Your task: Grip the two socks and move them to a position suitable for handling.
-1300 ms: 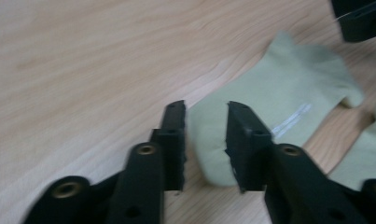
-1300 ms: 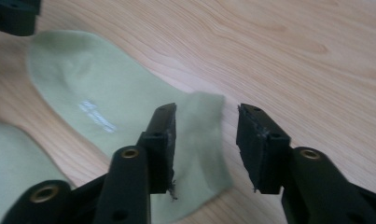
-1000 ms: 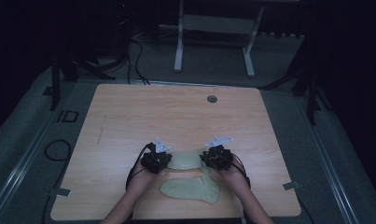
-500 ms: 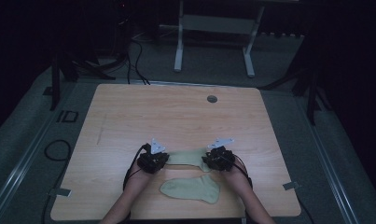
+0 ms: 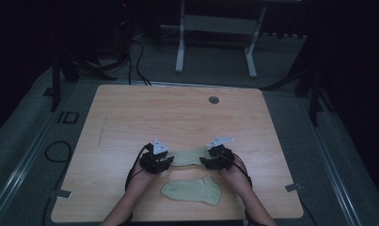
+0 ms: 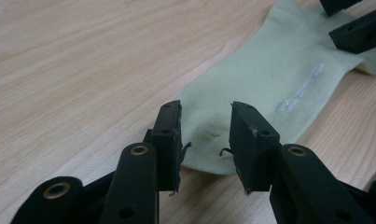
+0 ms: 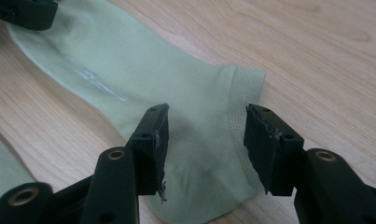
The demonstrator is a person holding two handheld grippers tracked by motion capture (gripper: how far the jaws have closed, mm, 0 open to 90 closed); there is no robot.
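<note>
Lying flat between the two grippers, the far sock [image 5: 189, 157] ran crosswise on the table [image 5: 130, 117], its long axis from left to right in the high view, one end at the left gripper [image 5: 164, 162], the other at the right gripper [image 5: 210, 162]. In the right gripper view the ribbed cuff [image 7: 244, 93] lay under that gripper [image 7: 205, 144]; in the left gripper view the rounded toe end [image 6: 209, 140] sat at the left gripper [image 6: 205, 140].

Both grippers had let go. The left jaws had just been opening and stood apart astride the toe end, pads clear of the cloth. The right jaws had just been opening too and stood wider, straddling the cuff without pressing it.

A second sock [image 5: 193, 190] lay nearer the person, just apart from the first, also roughly crosswise.

The table was pale wood-grain with rounded corners and a round grommet [image 5: 213, 100] near its far edge. Around it lay grey floor, dark surroundings, loose cables [image 5: 135, 61] and a white frame [image 5: 215, 37] beyond.

The socks were pale green knit, soft and thin, the far one bearing a faint whitish streak [image 7: 101, 84] along its middle.
</note>
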